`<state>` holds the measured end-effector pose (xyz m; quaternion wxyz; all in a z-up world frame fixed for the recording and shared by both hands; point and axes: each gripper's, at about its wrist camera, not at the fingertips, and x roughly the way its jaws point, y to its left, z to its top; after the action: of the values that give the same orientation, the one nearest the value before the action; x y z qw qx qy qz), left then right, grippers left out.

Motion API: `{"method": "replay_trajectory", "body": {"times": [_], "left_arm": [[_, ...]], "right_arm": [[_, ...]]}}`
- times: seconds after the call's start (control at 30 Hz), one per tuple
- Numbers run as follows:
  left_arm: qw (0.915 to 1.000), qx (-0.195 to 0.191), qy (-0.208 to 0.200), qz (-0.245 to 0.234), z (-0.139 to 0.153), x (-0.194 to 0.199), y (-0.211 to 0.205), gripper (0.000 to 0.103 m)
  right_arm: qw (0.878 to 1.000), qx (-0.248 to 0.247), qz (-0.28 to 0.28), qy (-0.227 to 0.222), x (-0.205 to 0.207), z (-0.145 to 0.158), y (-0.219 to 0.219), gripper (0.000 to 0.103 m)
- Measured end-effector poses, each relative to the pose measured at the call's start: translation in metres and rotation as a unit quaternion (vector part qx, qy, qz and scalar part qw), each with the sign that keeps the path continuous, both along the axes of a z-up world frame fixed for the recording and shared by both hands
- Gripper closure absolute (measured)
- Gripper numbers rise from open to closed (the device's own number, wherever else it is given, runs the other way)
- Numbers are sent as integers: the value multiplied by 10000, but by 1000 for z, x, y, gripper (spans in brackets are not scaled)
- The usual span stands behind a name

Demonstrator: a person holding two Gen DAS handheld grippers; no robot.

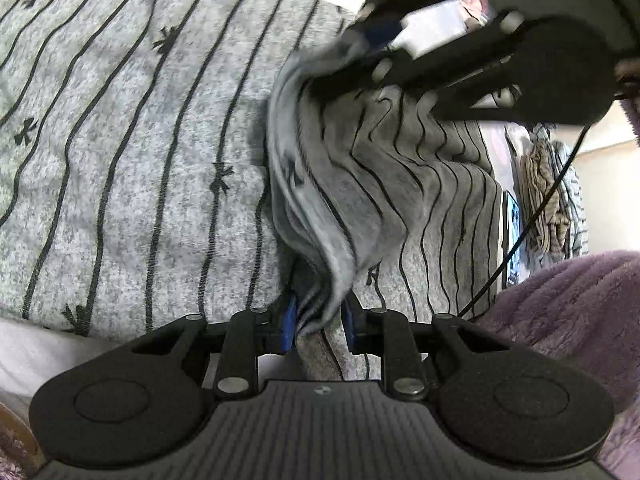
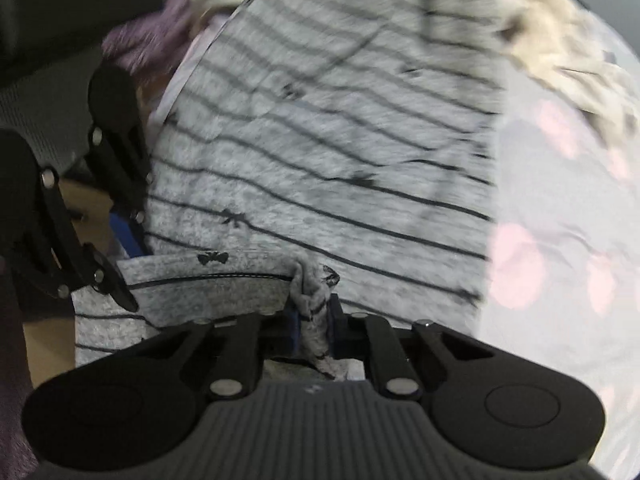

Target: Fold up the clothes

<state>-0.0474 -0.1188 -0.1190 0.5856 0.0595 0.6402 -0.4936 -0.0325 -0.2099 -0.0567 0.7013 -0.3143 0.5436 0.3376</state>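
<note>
A grey knit garment (image 1: 132,152) with thin black stripes and small bow marks lies spread on the bed; it also fills the right wrist view (image 2: 320,152). My left gripper (image 1: 319,322) is shut on a bunched edge of the garment, which rises in folds (image 1: 320,200). My right gripper (image 2: 314,320) is shut on another bunched edge of the same garment. In the left wrist view the right gripper (image 1: 360,52) shows at the upper right, holding the lifted cloth. In the right wrist view the left gripper (image 2: 120,240) shows at the left edge. The right wrist view is blurred.
A purple fluffy blanket (image 1: 568,312) lies at the right. A pale sheet with pink dots (image 2: 560,240) lies under the garment. A pile of other clothes (image 1: 548,200) sits further back. A black cable (image 1: 528,224) hangs from the right gripper.
</note>
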Motion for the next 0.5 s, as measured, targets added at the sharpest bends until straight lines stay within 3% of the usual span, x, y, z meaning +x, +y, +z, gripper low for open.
{"method": "replay_trajectory", "body": {"times": [0.2,0.33,0.43,0.47,0.5], "left_arm": [[9991,-230,-241,-245,2,-14,-1,61],[9983,-285,-389,-316,3,-20,-2,61],[9980,-288,-447,-352,5,-22,-2,67],[9978,-282,-469,-365,5,-23,-2,80],[9978,-284,-470,-363,5,-24,-2,86]], "right_arm": [[9962,-28,-549,-682,-14,52,-33,90],[9927,-42,-748,-947,-26,72,-44,90],[9887,-133,-942,-1161,-38,84,-50,90],[9871,-169,-1013,-1225,-41,86,-51,90],[9856,-193,-1086,-1286,-44,87,-52,90]]}}
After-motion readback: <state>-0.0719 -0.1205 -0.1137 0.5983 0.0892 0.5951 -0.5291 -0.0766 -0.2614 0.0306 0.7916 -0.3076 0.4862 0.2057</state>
